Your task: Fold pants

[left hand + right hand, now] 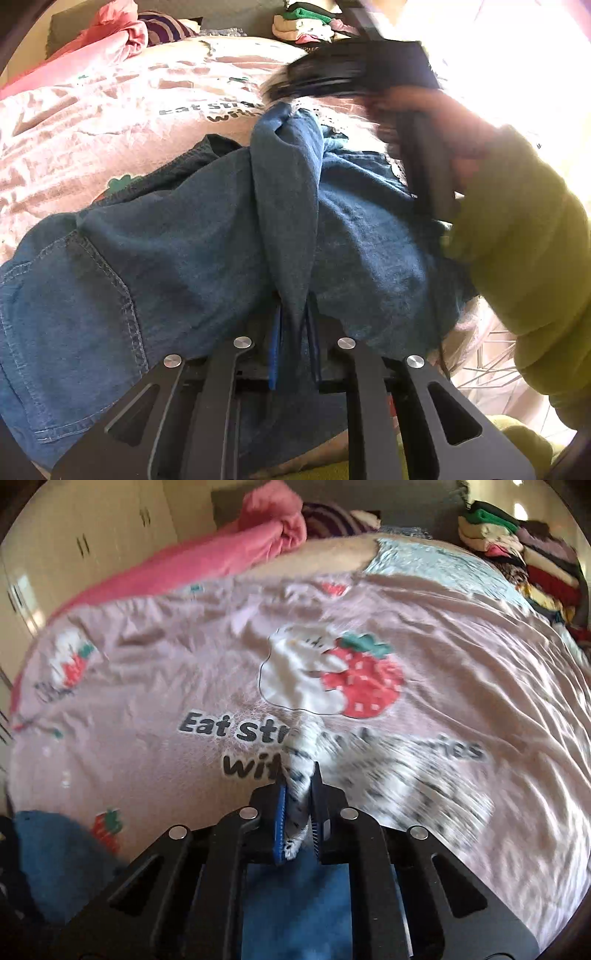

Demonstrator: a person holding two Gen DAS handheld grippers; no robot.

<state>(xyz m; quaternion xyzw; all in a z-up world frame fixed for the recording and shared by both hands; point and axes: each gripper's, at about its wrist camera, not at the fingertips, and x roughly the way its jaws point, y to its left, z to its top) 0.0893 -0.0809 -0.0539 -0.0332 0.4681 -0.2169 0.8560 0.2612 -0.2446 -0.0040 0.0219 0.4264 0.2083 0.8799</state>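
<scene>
Blue denim pants [192, 258] lie bunched on the pink strawberry bedspread [92, 122]. My left gripper [293, 332] is shut on a raised fold of the denim. My right gripper [299, 812] is shut on a white patterned strip of the pants [301, 771], with blue denim [295, 904] hanging below it. In the left wrist view the right gripper [354, 74] is blurred, held above the pants by a hand in a green sleeve [524, 236].
The bedspread [369, 720] covers the bed, with a pink blanket [236, 557] bunched at the far side. Stacks of folded clothes [517, 554] stand at the far right. Cupboards [74, 546] are at the left.
</scene>
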